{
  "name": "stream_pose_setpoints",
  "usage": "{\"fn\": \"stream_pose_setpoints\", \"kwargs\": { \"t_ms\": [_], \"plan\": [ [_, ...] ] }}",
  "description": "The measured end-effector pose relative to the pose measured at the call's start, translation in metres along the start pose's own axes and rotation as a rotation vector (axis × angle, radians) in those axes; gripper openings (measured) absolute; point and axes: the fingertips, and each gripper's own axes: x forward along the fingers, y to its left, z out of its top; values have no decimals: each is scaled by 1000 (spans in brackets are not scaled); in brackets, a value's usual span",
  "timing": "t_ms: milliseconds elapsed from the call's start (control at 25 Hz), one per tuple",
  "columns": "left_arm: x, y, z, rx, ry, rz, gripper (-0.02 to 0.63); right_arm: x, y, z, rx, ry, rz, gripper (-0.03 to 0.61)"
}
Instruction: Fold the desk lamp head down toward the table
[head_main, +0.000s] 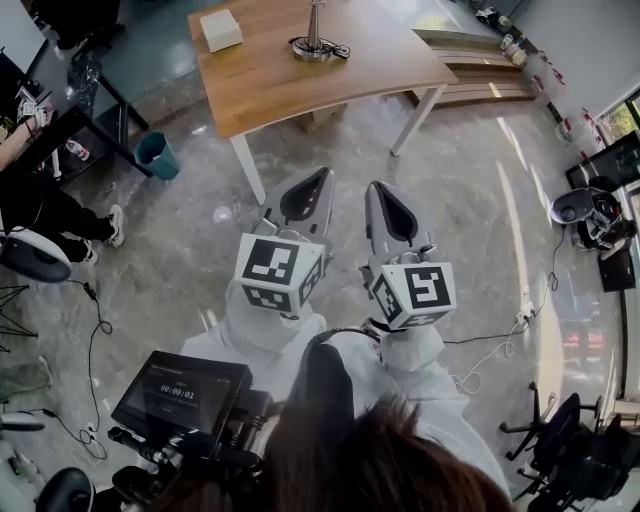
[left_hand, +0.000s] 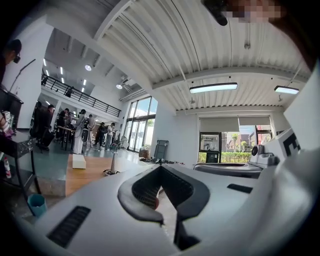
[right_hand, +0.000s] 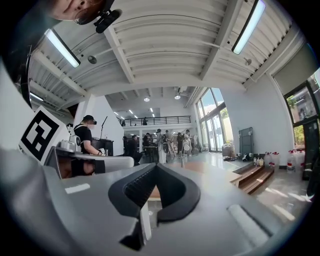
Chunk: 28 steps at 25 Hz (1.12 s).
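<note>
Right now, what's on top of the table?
On the table: a white box and the lamp, with its cord looped at the base. The head view cuts off the lamp's top and the table's far edge, so anything there is unseen.

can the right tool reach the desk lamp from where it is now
Probably not yet: the right tool, shut, hangs over the floor well short of the wooden table where the desk lamp stands. Nothing blocks the way, so stepping closer should do.

sleeves: white, perhaps padded | left gripper, right gripper: grey, black-lined | cubes: square markers
</note>
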Motion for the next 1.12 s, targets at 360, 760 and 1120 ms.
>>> {"fn": "stream_pose_setpoints", "kwargs": {
  "t_ms": [360, 760, 1120],
  "plan": [
    [79, 59, -9, -25, 17, 53, 0, 78, -48, -17, 0, 25, 25, 2],
    [245, 166, 34, -10, -18, 59, 0, 265, -137, 13, -56, 0, 40, 2],
    [356, 234, 27, -33, 34, 127, 0, 383, -215, 6, -18, 43, 80, 2]
  ]
}}
